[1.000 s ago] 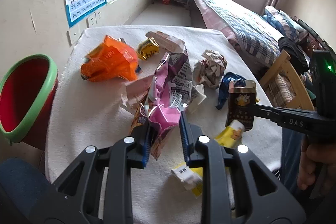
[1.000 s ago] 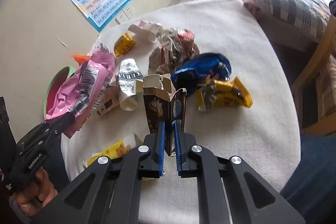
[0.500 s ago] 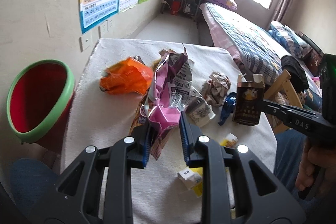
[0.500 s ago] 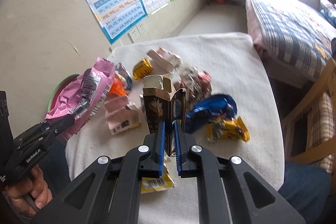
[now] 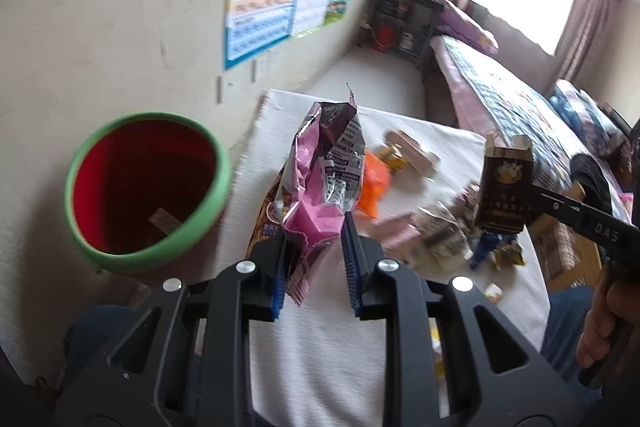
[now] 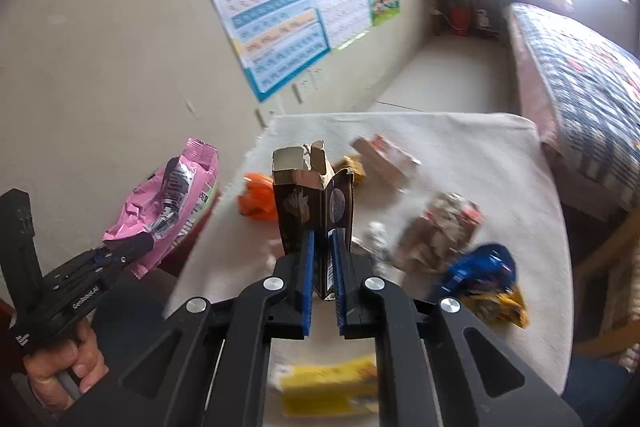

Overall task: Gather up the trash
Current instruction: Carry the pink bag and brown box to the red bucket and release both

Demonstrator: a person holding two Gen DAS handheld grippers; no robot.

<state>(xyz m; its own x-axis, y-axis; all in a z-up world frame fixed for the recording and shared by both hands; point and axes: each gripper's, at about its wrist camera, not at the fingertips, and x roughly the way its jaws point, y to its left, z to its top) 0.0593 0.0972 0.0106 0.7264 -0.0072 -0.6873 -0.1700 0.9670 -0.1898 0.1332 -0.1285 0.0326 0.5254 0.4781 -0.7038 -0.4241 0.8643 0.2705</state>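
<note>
My left gripper (image 5: 314, 251) is shut on a crumpled pink foil snack bag (image 5: 324, 183), held up over the table's left edge, beside the red bin with a green rim (image 5: 148, 187). My right gripper (image 6: 323, 259) is shut on a torn brown carton (image 6: 310, 199), held upright above the table. The right wrist view shows the pink bag (image 6: 172, 211) at the left in the left gripper (image 6: 120, 251), and the left wrist view shows the carton (image 5: 504, 187) at the right.
Several wrappers lie on the white cloth table (image 6: 460, 155): an orange bag (image 6: 256, 201), a blue wrapper (image 6: 480, 267), yellow packets (image 6: 496, 307) and crumpled paper (image 6: 444, 227). A bed (image 6: 580, 67) stands right of the table, a wall with posters (image 6: 272, 7) left.
Both grippers have risen and swung left with their loads. The red bin has moved closer to the middle of the left wrist view, and the table litter has slid right and down.
</note>
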